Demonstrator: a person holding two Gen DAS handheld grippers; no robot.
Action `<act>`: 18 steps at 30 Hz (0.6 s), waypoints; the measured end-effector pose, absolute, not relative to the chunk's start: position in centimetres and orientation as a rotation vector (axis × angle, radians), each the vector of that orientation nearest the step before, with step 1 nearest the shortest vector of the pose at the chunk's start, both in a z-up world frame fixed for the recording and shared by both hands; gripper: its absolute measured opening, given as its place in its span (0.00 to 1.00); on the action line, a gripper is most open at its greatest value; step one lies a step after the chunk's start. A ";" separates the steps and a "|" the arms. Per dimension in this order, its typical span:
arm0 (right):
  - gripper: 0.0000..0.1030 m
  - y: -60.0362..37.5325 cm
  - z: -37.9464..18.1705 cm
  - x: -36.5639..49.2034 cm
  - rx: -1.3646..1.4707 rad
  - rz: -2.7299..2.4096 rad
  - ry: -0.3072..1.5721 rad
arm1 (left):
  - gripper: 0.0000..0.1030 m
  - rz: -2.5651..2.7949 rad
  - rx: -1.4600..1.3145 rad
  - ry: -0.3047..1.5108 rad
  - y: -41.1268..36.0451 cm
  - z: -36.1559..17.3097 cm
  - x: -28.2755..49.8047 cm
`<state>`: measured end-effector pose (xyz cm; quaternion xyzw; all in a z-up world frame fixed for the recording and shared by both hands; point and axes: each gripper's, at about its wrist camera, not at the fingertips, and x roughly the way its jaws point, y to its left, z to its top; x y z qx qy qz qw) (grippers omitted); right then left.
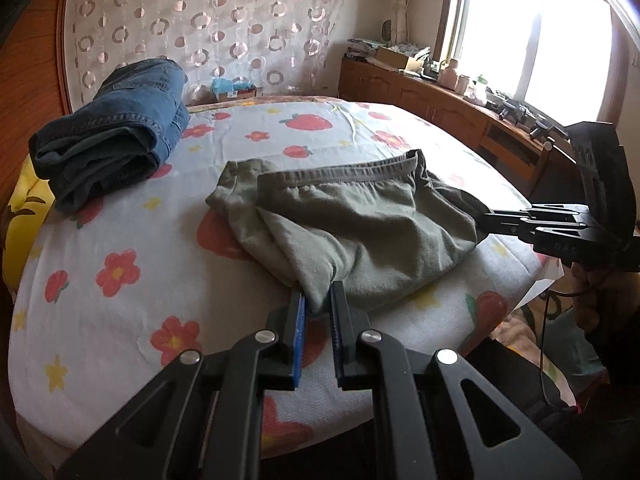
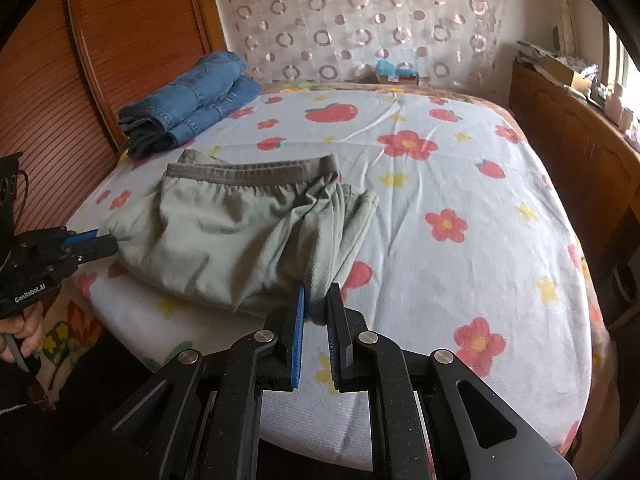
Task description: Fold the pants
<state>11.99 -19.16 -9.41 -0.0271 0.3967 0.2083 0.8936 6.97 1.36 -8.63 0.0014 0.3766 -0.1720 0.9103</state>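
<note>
Olive-green pants lie folded on the flowered bed sheet, waistband toward the headboard; they also show in the right wrist view. My left gripper is shut on the near left corner of the fold. My right gripper is shut on the near right corner. Each gripper shows in the other's view, the right gripper at the pants' right edge and the left gripper at their left edge.
Folded blue jeans lie at the bed's far left by the wooden headboard. A wooden cabinet with clutter runs under the window at the right. The bed's near edge is just below the grippers.
</note>
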 end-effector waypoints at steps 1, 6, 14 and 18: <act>0.08 -19.2 -9.5 12.0 -0.054 0.432 0.826 | 0.10 -0.352 0.002 0.782 1.4 -8.8 7.0; 0.09 -19.2 -9.9 12.1 -0.051 0.432 0.834 | 0.14 -0.343 0.006 0.811 1.2 -9.4 7.2; 0.09 -19.3 -10.1 12.0 -0.048 0.431 0.836 | 0.33 -0.324 0.010 0.826 1.2 -10.1 7.5; 0.10 -19.4 -10.1 12.0 -0.042 0.432 0.837 | 0.39 -0.321 0.014 0.820 1.4 -10.3 7.5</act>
